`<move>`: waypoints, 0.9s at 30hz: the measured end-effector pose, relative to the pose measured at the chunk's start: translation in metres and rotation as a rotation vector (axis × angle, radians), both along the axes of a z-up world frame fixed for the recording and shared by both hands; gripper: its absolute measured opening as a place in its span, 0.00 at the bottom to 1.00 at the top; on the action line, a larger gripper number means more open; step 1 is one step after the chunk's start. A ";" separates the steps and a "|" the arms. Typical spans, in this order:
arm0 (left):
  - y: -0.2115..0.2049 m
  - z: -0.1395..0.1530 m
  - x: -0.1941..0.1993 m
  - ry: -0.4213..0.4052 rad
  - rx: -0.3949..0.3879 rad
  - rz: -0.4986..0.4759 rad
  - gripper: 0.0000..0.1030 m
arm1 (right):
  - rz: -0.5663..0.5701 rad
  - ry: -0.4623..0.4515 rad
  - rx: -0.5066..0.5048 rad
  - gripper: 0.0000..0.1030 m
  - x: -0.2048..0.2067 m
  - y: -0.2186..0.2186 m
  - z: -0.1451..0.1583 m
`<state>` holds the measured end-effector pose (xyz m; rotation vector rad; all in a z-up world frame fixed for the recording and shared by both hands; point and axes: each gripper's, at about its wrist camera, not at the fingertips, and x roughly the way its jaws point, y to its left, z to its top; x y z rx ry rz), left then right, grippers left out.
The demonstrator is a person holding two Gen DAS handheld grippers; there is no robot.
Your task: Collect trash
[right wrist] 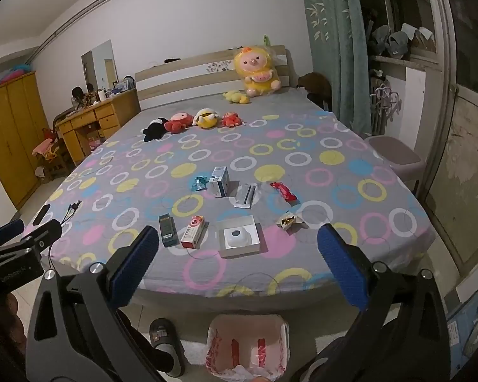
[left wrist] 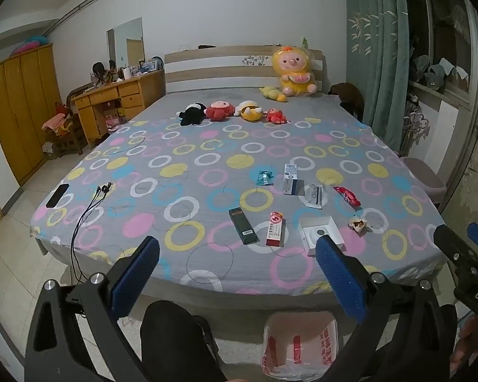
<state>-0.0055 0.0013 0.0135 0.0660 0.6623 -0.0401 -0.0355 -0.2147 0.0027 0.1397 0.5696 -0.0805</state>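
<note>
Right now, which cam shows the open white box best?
Right wrist. The open white box sits unobstructed between the right tool's fingers, its insert with a dark round spot fully visible. In the left wrist view, the box is partly covered by the left tool's right finger.

Little can be read. On the right gripper's (left wrist: 471, 273) black body, at the right edge of the left wrist view, stand the white letters "DAS". The bin bag (right wrist: 247, 347) on the near floor bears red print, too blurred to read, and the cartons' labels are too small.
</note>
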 end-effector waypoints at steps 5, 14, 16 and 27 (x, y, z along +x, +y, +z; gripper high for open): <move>0.000 0.000 -0.001 0.001 -0.001 0.001 0.93 | 0.002 0.006 0.003 0.95 0.000 -0.003 -0.002; 0.000 0.000 0.001 0.002 0.000 0.002 0.93 | 0.001 0.013 0.001 0.95 0.001 -0.001 -0.002; 0.000 0.001 0.000 0.001 -0.001 0.001 0.93 | 0.002 0.014 0.001 0.95 0.001 -0.001 -0.002; -0.001 0.000 0.001 0.002 0.001 0.003 0.93 | 0.001 0.016 0.000 0.95 0.001 -0.001 -0.002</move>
